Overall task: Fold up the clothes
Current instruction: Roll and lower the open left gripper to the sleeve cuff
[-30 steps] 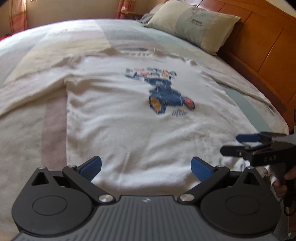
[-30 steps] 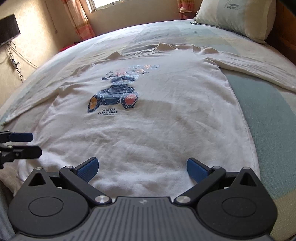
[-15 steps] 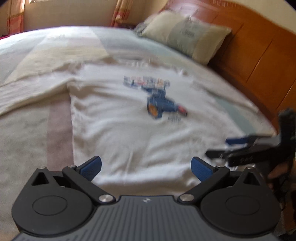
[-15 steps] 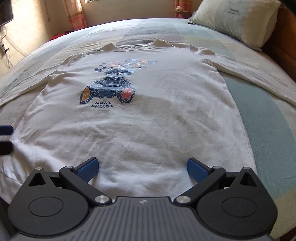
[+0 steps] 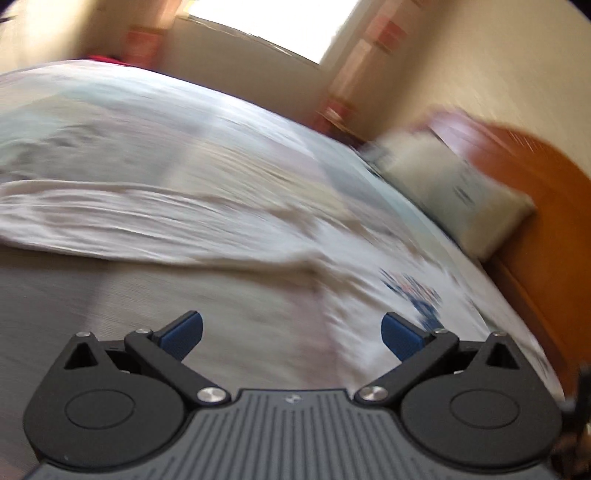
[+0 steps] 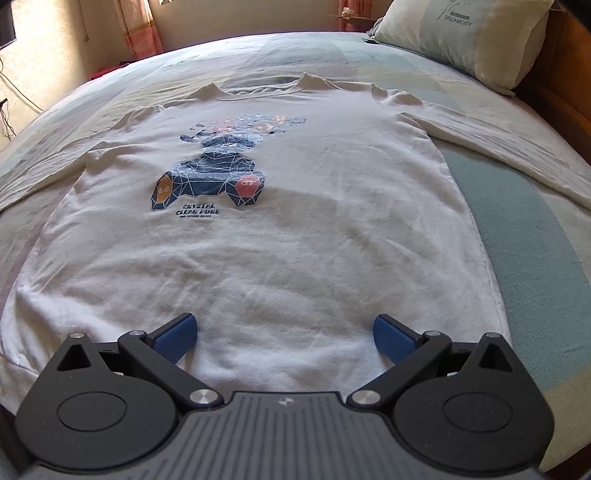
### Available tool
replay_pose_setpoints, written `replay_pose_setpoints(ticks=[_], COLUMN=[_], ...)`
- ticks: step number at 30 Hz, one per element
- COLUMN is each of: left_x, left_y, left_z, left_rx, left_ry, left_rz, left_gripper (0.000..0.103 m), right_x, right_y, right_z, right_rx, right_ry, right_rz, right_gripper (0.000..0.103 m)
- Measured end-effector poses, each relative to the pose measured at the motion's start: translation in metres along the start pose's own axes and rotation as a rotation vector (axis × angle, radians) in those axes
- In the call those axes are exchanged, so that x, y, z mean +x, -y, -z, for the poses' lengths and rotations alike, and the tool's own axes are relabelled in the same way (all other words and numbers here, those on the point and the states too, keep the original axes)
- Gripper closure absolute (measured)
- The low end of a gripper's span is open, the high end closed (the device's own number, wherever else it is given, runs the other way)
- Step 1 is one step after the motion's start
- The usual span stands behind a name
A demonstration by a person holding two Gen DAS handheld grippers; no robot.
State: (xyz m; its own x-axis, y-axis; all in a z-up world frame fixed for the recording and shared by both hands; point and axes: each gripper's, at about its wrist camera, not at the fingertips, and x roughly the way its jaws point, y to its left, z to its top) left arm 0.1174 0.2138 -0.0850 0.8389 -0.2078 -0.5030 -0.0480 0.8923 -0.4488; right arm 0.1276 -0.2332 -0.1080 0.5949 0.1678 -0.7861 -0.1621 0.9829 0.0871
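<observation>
A white long-sleeved shirt [image 6: 280,229] is spread flat, front side up, on the bed [image 6: 532,236], with its collar toward 12 o'clock and its hem at 6 o'clock, just ahead of the right gripper [image 6: 282,338]. That gripper's blue-padded jaws are spread wide, with nothing held between them. A dark blue faceted bear print [image 6: 218,173] is seen left of the shirt's centre, and the words "CRYSTAL CLEAR PURE" are read beneath it; a smaller line under them is too small to be made out. At 1 o'clock a pillow [image 6: 465,33] marked "DREAMCITY" is seen.

The left wrist view is heavily blurred. The left gripper [image 5: 291,336] is likewise held wide and empty, over the bed cover. One sleeve [image 5: 147,229] is stretched from 9 o'clock toward the centre, and the print is smeared at 3 o'clock. A wooden headboard [image 5: 546,206] is seen at 2 o'clock.
</observation>
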Motion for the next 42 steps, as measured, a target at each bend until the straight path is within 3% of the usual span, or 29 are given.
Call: replay_pose_setpoints(ticks=[6,11,29,42], left_x=[-0.012,0.000,0.029,0.051], left_y=[-0.083,-0.127,-0.156,-0.168], left_z=[-0.012,-0.013,-0.032,-0.051], left_rx=[-0.174,-0.295,-0.301,-0.370], left_ry=[0.154,0.166,0.228,0.308], left_rz=[-0.128,-0.168,-0.145,-0.206], left_gripper=[0.001,0.001,0.001,0.001], right_x=[0.001,0.004,0.012,0.014], right_y=[-0.001,-0.003,-0.006,-0.006], right_z=[-0.001,-0.007,-0.024,-0.027], right_rx=[-0.003,-0.005,0.033,0.054], right_ry=[-0.002,-0.044,-0.134,-0.141], right_rz=[0.005,0.017,0.055,0.059], right_gripper=[0.000,0.000,0.000,0.000])
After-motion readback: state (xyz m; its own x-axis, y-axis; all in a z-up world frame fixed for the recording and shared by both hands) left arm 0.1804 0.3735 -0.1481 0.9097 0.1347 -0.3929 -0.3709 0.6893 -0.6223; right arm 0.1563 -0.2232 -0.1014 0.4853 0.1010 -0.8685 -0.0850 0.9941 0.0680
